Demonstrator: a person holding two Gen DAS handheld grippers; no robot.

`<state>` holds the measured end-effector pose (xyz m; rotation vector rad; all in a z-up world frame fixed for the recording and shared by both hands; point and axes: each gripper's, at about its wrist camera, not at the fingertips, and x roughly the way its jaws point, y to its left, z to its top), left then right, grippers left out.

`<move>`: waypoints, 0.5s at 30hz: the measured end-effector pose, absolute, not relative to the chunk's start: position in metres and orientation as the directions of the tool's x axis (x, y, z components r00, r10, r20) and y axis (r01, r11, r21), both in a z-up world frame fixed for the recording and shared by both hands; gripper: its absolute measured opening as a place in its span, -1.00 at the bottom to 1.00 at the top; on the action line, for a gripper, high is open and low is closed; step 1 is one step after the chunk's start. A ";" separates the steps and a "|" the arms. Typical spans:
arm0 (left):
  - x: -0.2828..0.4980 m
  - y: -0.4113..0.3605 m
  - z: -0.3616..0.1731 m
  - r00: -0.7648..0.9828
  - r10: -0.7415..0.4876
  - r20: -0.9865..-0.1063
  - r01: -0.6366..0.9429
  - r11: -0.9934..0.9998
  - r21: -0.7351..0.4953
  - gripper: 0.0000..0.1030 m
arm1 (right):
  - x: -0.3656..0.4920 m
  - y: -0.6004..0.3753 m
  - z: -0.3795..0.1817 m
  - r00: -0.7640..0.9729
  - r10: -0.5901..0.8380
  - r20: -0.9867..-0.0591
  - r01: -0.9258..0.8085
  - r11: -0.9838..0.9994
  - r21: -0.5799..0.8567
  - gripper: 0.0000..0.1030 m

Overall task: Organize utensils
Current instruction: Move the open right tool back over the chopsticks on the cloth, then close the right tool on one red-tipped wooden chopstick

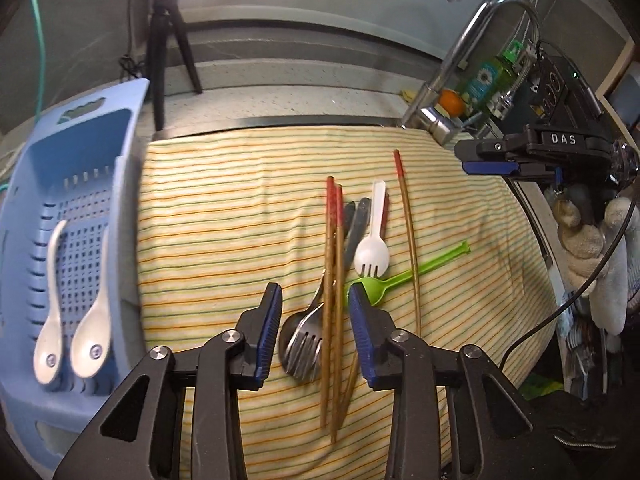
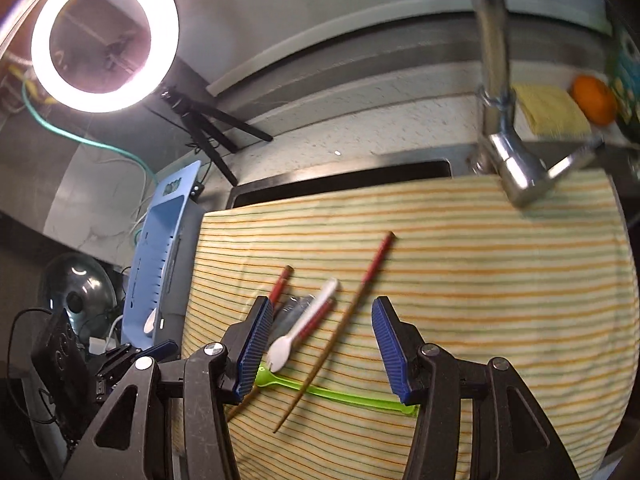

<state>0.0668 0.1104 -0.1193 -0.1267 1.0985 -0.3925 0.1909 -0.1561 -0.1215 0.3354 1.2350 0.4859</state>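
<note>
The left gripper (image 1: pixel 314 312) has its blue-padded fingers (image 1: pixel 269 332) spread wide with nothing held, hovering over a metal fork (image 1: pixel 306 340) lying across a metal spoon (image 1: pixel 289 334), beside a pair of red-tipped chopsticks (image 1: pixel 334 264). The right gripper (image 2: pixel 318 344) is likewise wide open and empty, above a white spork (image 2: pixel 298 334) and a green plastic fork (image 2: pixel 332 394); a single chopstick (image 2: pixel 344 324) crosses the green handle. All of these lie mid-cloth on the striped cloth (image 1: pixel 224 208) that covers the tabletop. At the cloth's left edge stands a blue perforated basket (image 1: pixel 52 184) holding two white ceramic spoons (image 1: pixel 70 316). In the left wrist view the right gripper's body reads "DAS" (image 1: pixel 563 139). By the faucet (image 1: pixel 472 40) at the far right corner stands a green bottle (image 1: pixel 490 76); its label looks too blurred to read.
</note>
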 end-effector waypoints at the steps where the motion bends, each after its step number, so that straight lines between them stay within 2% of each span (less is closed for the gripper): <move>1: 0.070 0.109 -0.122 0.383 -0.374 -0.845 0.252 0.922 -0.294 -0.43 | 0.191 -0.159 -0.126 0.242 0.528 -0.814 -0.159 0.849 0.504 -0.07; 3: 0.075 0.104 -0.125 0.366 -0.376 -0.851 0.268 0.919 -0.290 -0.46 | 0.190 -0.160 -0.135 0.230 0.534 -0.814 -0.138 0.846 0.516 -0.11; 7: 0.085 0.095 -0.133 0.325 -0.385 -0.864 0.298 0.909 -0.293 -0.62 | 0.188 -0.157 -0.149 0.195 0.542 -0.818 -0.118 0.841 0.529 -0.35; 15: 0.100 0.083 -0.149 0.276 -0.348 -0.896 0.346 0.906 -0.245 -0.72 | 0.191 -0.143 -0.166 0.173 0.523 -0.835 -0.096 0.852 0.514 -0.49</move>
